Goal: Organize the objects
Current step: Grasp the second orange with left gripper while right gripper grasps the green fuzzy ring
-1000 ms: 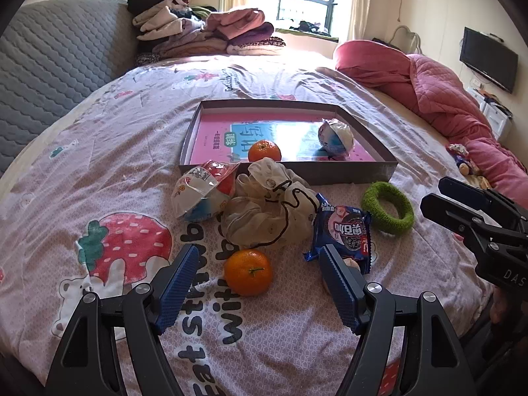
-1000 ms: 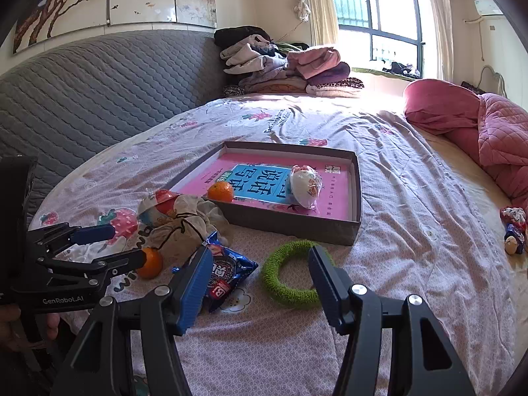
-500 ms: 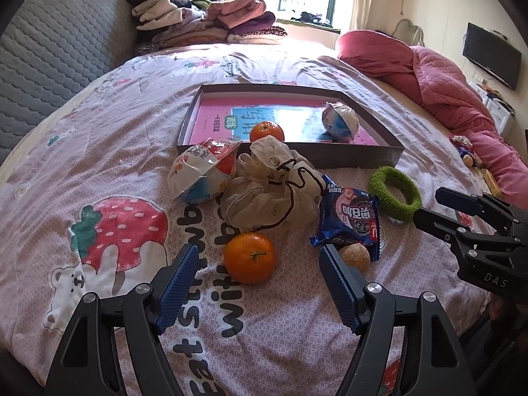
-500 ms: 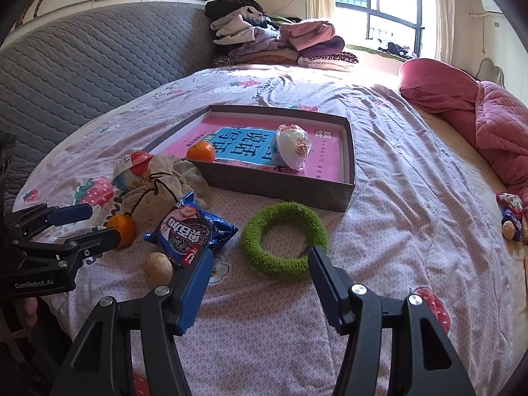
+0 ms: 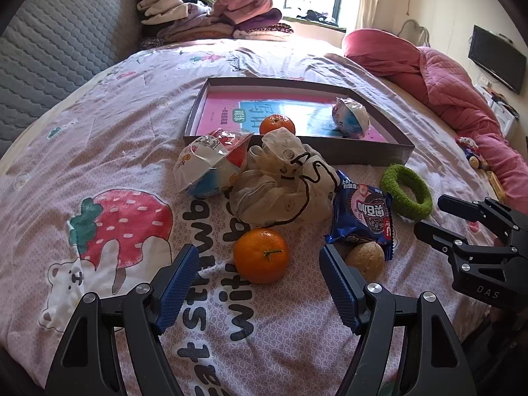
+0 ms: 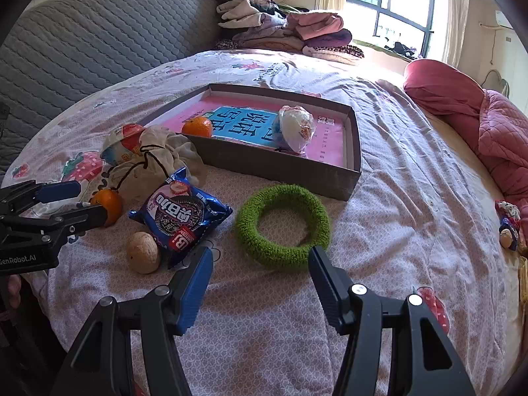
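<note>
Only the left wrist view shows the television [image 5: 497, 59], upper right. Both grippers' fingers are spread, empty; left gripper [image 5: 257, 280] frames an orange [image 5: 261, 255], right gripper [image 6: 259, 275] the green ring [image 6: 282, 226].

Orange [image 5: 260, 255], green ring [image 6: 282, 226] beside box [image 6: 280, 166]

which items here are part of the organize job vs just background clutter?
Job items:
- box, holding an orange and a wrapped egg
- loose orange
- green ring
- blue cookie pack
- walnut
- drawstring pouch
- second wrapped egg

Background:
- folded clothes
- pink quilt
- small doll
- wall TV
</note>
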The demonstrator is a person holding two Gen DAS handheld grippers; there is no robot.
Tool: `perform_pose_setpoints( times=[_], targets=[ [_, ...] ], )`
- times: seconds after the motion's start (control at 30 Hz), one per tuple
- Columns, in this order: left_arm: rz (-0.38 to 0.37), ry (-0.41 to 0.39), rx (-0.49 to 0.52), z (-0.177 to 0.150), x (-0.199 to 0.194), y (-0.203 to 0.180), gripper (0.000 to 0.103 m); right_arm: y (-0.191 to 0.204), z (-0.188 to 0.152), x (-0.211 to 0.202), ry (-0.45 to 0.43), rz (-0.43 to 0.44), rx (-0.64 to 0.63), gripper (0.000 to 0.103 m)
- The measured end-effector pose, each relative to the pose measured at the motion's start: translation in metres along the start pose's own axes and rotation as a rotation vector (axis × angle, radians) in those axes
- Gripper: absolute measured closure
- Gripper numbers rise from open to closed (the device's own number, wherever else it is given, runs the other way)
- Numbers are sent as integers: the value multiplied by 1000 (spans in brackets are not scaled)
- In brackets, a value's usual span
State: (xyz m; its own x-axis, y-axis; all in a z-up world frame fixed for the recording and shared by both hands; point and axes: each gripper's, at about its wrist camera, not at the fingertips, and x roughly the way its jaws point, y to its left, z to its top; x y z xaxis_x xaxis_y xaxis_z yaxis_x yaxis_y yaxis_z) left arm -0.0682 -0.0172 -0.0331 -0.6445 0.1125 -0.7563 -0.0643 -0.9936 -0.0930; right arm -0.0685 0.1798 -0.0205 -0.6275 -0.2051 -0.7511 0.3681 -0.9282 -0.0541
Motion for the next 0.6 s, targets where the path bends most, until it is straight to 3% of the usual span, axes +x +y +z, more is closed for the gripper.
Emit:
perform_pose_setpoints(
  times=[0.6],
  targets=[
    [-3, 5, -6, 0, 14, 2, 26, 8, 0, 14, -2, -64, -83, 43]
  ],
)
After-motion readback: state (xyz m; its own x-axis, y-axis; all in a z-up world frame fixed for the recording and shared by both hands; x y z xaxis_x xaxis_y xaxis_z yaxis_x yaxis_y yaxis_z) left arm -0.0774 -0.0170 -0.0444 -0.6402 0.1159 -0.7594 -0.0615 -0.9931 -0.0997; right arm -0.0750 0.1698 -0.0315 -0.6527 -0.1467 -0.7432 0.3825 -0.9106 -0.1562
